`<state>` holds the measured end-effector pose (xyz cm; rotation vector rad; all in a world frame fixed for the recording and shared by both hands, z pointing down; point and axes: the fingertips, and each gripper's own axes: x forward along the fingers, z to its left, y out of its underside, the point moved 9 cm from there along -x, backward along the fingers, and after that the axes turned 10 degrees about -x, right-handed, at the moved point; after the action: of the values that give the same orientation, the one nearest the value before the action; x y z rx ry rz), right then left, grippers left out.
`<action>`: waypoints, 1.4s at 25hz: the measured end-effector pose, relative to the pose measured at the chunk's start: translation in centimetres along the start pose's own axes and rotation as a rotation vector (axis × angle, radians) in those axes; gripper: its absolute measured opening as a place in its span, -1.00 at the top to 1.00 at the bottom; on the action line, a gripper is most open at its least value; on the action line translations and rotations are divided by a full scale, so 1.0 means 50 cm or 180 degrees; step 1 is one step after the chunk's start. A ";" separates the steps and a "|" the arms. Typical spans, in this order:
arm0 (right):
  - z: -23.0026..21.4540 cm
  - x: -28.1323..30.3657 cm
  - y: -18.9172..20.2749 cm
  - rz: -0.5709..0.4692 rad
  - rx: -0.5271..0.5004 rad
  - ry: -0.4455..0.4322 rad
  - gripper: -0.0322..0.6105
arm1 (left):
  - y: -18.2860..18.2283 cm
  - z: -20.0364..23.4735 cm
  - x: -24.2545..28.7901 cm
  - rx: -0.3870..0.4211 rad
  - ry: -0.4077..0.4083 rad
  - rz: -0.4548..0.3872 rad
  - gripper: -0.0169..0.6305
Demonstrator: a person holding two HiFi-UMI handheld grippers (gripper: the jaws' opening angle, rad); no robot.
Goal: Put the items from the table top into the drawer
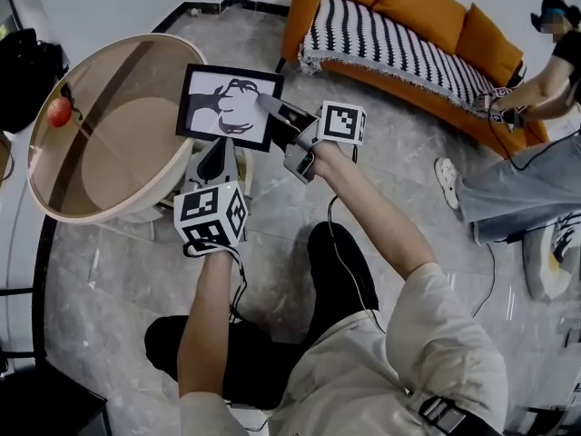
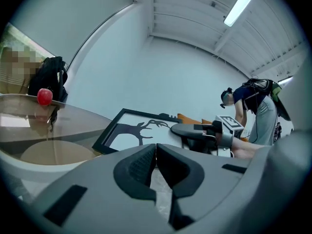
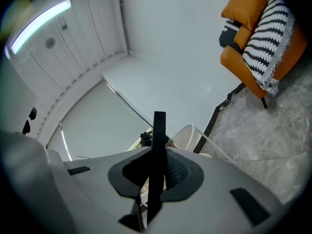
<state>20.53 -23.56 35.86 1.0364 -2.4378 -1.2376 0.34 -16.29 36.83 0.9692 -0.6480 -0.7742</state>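
My right tool (image 1: 270, 107) is clamped on the edge of the picture frame (image 1: 222, 107), holding it flat off the surface's (image 1: 109, 153) three o'clock rim, ready for the drawer; my left tool (image 1: 216, 160) hangs closed, empty.

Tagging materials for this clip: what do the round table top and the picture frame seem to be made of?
Table top: brown-tinted glass, glossy. The shapes below it show through, and it carries reflections.
Picture frame: a thin black moulding with a matte look. Whether it is wood or plastic cannot be told from here. Inside it sits a white print with a black silhouette.
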 end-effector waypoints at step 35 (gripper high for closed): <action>-0.235 -0.053 0.406 0.0613 0.0945 0.1517 0.70 | 0.233 0.020 -0.175 0.0445 -0.0686 0.0419 0.88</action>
<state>18.07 -20.96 59.20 0.9965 -2.3034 -0.5024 -2.17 -5.64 46.46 0.9668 -0.9544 -0.7291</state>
